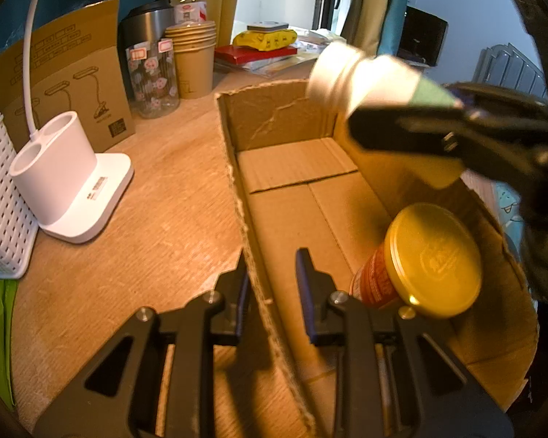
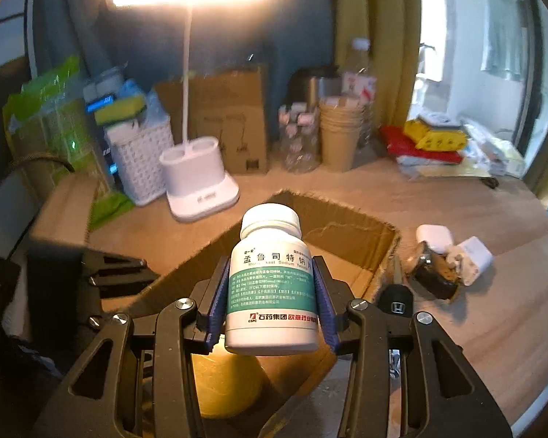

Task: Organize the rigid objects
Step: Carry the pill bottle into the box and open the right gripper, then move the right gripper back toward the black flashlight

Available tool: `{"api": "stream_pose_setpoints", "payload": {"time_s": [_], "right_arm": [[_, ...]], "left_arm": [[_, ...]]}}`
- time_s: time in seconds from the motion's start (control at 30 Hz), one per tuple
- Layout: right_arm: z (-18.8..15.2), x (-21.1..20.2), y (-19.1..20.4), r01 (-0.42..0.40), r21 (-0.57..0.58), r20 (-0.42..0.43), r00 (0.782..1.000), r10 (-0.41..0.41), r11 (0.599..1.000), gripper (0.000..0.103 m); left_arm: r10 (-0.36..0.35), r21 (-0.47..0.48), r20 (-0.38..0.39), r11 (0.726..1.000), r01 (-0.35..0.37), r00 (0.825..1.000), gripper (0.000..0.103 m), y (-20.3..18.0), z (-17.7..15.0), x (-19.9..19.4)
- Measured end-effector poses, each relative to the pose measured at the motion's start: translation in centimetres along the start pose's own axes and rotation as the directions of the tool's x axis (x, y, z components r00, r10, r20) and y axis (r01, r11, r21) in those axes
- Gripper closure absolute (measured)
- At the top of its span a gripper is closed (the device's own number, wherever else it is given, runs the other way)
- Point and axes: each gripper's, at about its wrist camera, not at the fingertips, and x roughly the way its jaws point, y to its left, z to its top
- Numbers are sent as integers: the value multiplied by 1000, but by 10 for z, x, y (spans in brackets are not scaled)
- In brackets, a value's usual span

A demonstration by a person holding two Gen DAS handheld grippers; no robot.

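My right gripper [image 2: 272, 292] is shut on a white medicine bottle [image 2: 272, 281] with a teal label, held above an open cardboard box [image 2: 350, 230]. In the left wrist view the bottle [image 1: 365, 76] and the right gripper [image 1: 456, 127] hang over the box [image 1: 310, 182]. A jar with a yellow lid [image 1: 434, 259] stands inside the box at its near right; its lid [image 2: 226, 387] shows under the bottle. My left gripper [image 1: 272, 288] has its jaws astride the box's left wall [image 1: 255, 277], close to it; I cannot tell if they press it.
On the wooden desk: a white lamp base [image 1: 73, 182], white basket [image 1: 0, 200], floral jar [image 1: 153, 76], paper cups [image 1: 193, 58], cardboard packaging [image 1: 73, 73]. Right of the box lie a car key [image 2: 396, 301], earbuds case [image 2: 434, 235] and white charger [image 2: 473, 259].
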Motion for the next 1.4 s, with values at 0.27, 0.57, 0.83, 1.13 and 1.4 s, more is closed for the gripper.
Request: {"api": "stream_pose_setpoints", "payload": {"time_s": [0.27, 0.57, 0.83, 1.13, 1.4], "right_arm": [[4, 30, 11, -29, -125, -112, 994, 15, 992, 58], [-3, 44, 15, -36, -120, -157, 987, 17, 992, 55], [-3, 32, 9, -32, -73, -112, 993, 24, 997, 44], [-9, 5, 10, 81, -53, -30, 996, -82, 995, 44], [-17, -19, 6, 169, -5, 26, 985, -169, 986, 44]], "left_arm": [[0, 0, 0, 1000, 0, 1000, 78, 0, 0, 0], [-2, -2, -1, 1000, 2, 1000, 78, 0, 0, 0], [-1, -2, -1, 1000, 1, 1000, 78, -1, 0, 0], [-2, -2, -1, 1000, 2, 1000, 78, -1, 0, 0], [-2, -2, -1, 1000, 2, 1000, 78, -1, 0, 0]]}}
